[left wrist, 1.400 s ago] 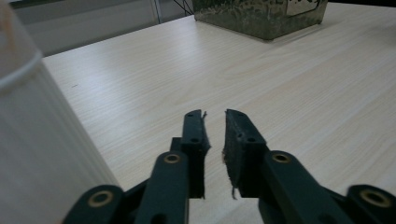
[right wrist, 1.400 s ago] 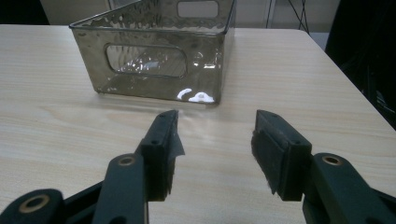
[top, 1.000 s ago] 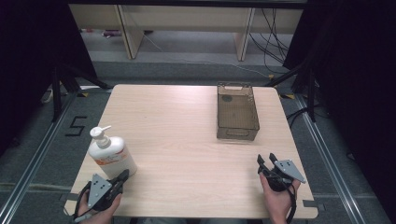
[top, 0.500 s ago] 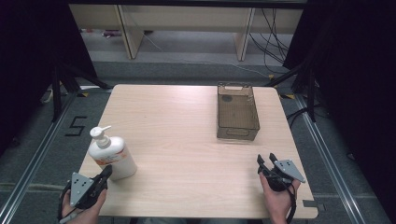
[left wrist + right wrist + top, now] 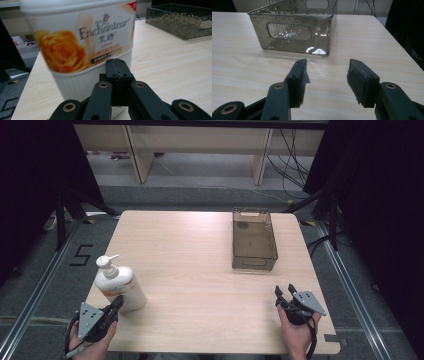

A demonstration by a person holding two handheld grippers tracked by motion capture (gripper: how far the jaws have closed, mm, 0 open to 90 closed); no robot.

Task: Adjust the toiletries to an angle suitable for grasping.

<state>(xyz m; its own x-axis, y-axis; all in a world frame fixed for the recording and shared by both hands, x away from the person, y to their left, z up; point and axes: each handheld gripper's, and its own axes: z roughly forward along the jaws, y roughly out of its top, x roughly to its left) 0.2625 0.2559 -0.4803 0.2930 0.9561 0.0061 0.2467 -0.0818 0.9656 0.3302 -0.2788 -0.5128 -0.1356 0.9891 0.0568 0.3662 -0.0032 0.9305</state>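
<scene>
Fingers first: from the high view, the left gripper sits at the counter's near left corner with its fingers pressed together, tips pointing at the base of the lotion bottle, which stands upright just beside them near the left edge, its pump head on top. Over on the near right side, the right gripper rests in the person's hand with its fingers spread apart and nothing between them, aimed toward the smoky clear bin, which sits well apart on the far right part of the counter. Now the left gripper view: closed fingers fill the lower middle, and the bottle's white ribbed base and rose-printed label loom right behind them (whether the tips actually touch the plastic, I can't tell), with the bin far off at upper right. Right gripper view now: two black fingers stand wide apart over bare wood, holding nothing, and the bin sits ahead with its cut-out handle facing the camera.
</scene>
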